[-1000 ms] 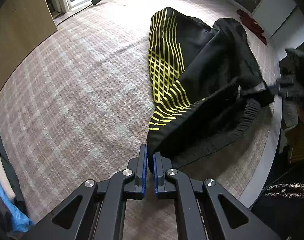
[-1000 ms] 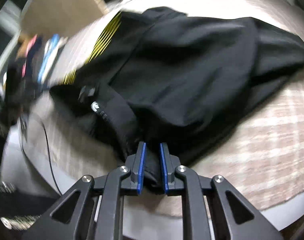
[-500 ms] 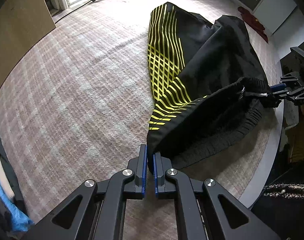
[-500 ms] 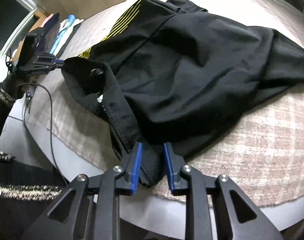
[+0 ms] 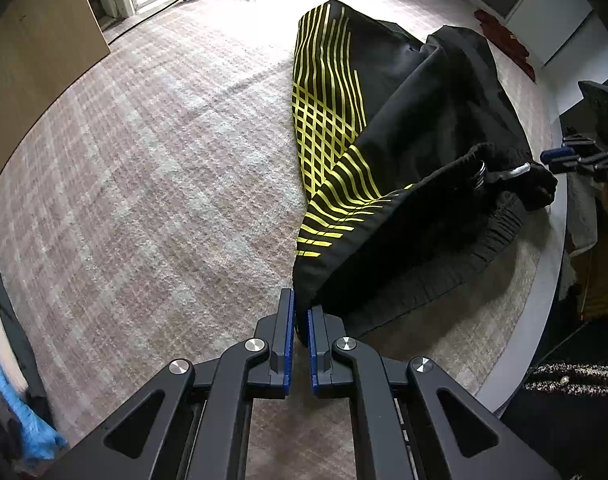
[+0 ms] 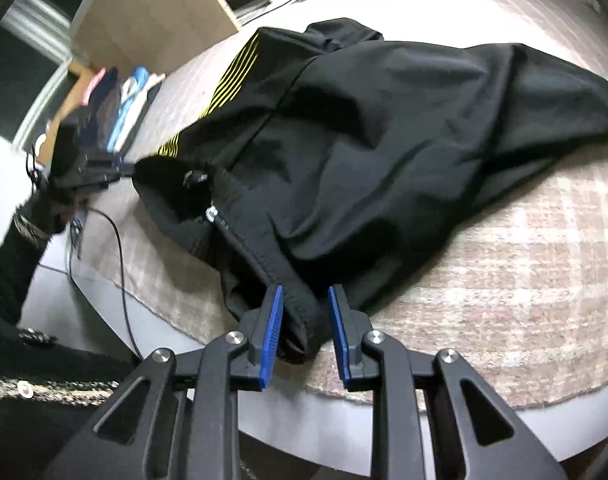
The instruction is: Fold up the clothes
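Note:
Black shorts with a yellow line pattern and a ribbed elastic waistband lie crumpled on a pink checked cover. My left gripper is shut on the near corner of the waistband and holds it slightly lifted. In the right wrist view the shorts spread ahead. My right gripper stands with its jaws apart. The other waistband end lies loosely between them, with a gap at the right pad. The left wrist view shows the right gripper just off the waistband's far end.
The table's white rounded edge runs close along the right. Folded clothes are stacked at the far side. A red cloth lies at the back. A black cable trails over the edge near a person's sleeve.
My right gripper's jaws have parted and it has drawn back a little from the waistband end. The left gripper and its corner have stayed put.

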Available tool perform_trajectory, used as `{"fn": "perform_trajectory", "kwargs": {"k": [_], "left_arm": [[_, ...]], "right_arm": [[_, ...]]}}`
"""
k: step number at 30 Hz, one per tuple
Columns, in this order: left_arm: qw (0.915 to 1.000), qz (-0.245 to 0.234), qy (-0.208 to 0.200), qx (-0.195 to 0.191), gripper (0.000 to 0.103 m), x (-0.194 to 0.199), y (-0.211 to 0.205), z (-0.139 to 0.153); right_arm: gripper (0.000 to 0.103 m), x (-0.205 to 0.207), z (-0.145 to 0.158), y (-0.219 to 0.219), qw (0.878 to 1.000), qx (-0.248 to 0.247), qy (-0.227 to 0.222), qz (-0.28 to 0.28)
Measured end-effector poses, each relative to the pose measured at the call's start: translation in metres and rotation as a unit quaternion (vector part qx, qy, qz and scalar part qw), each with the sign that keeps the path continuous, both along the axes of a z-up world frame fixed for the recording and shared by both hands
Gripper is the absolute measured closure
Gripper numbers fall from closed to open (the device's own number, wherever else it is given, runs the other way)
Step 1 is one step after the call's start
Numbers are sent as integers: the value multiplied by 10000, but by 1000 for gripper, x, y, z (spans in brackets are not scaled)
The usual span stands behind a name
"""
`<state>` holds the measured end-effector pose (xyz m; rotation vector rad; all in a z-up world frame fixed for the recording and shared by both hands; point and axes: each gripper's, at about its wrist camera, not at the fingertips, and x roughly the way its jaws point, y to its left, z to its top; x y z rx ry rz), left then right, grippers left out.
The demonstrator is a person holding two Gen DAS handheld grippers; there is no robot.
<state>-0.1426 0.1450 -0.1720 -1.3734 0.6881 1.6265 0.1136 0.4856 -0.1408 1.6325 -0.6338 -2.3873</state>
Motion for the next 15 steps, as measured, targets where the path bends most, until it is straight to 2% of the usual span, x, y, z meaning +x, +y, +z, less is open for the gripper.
{"fn": "perform_trajectory", "kwargs": {"k": [2,6,11,15], "left_arm": [[10000,10,-4,-8,96,1,0,0],[10000,-8,-16,-20,96,5,1,0],[10000,-38,-7,-36,96,10,8,0],[10000,-73,-5,-44,96,16,11,1]], "right_arm": [[79,1,0,4,9999,-111,-17,-119],[79,0,0,0,10000,21,-43,-80],[79,-6,-18,-37,9981,192,-304,510],[79,-10,-22,-50,9968,302,-308,678]]}}
